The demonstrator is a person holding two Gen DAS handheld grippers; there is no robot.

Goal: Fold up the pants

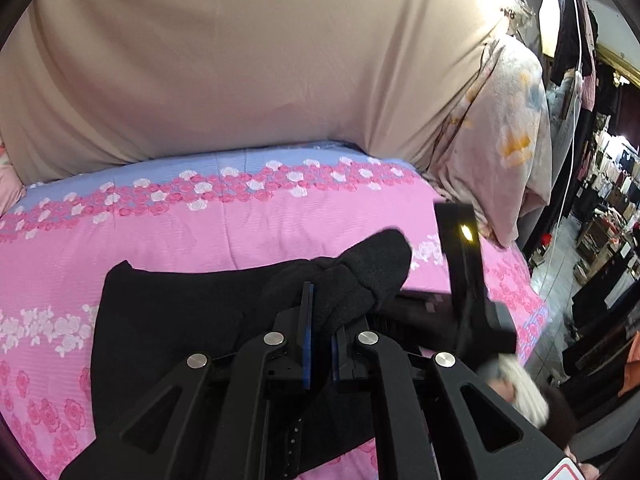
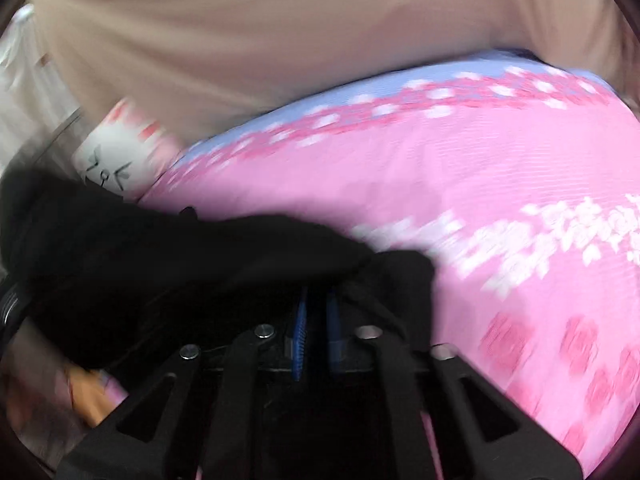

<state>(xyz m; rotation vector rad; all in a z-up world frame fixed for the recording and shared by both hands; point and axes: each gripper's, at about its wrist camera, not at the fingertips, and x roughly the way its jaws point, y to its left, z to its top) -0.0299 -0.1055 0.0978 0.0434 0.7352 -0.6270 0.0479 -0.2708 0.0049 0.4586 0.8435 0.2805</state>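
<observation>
The black fabric pants (image 1: pixel 168 320) lie spread on the bed's pink floral bedspread (image 1: pixel 248 224), in front of a beige draped sheet (image 1: pixel 240 60). The left tongs (image 1: pixel 320 320) pinch a raised bunch of the pants between blue pads (image 1: pixel 307 344). In the blurred right wrist view, the right tongs (image 2: pixel 316 320) clamp black cloth of the pants (image 2: pixel 160 256), beside a white cat-face pillow (image 2: pixel 116 156)
</observation>
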